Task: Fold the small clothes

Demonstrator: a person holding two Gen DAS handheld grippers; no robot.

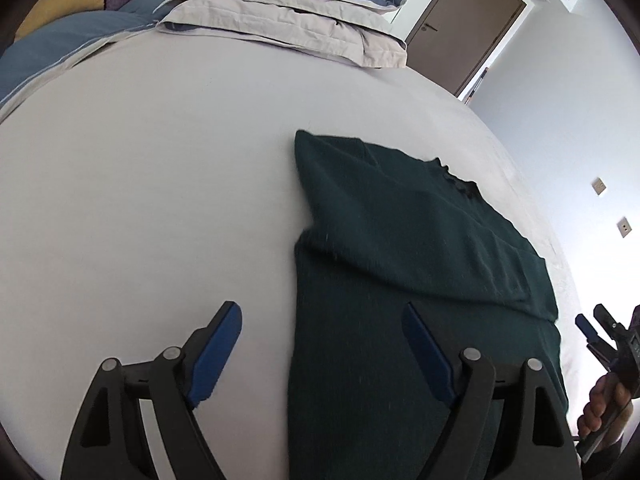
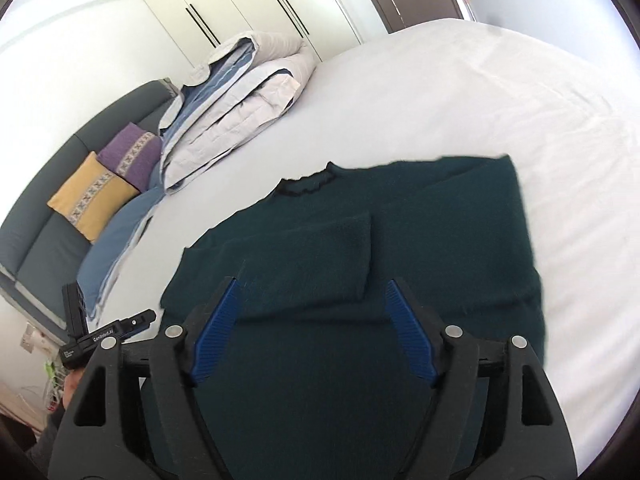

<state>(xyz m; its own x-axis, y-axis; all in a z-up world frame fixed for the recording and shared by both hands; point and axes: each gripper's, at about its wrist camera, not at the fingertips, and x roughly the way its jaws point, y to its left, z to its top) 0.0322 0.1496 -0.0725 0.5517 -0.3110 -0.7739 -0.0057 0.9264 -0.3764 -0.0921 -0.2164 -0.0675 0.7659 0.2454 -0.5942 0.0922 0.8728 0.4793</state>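
While the dark green sweater [image 2: 420, 240] lies flat on the bed [image 2: 480, 100] with both sleeves folded in across its body, the left hand-held gripper [image 1: 320, 344] and the right hand-held gripper [image 2: 312, 320] hang above its lower part, both released and empty. From the sweater, the folded duvet [image 2: 240, 92] sits at about ten o'clock, probably to keep room for folding.

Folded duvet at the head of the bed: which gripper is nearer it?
Left. The left gripper hovers at the sweater's edge on the duvet's side; the right gripper hovers over the sweater, farther away.
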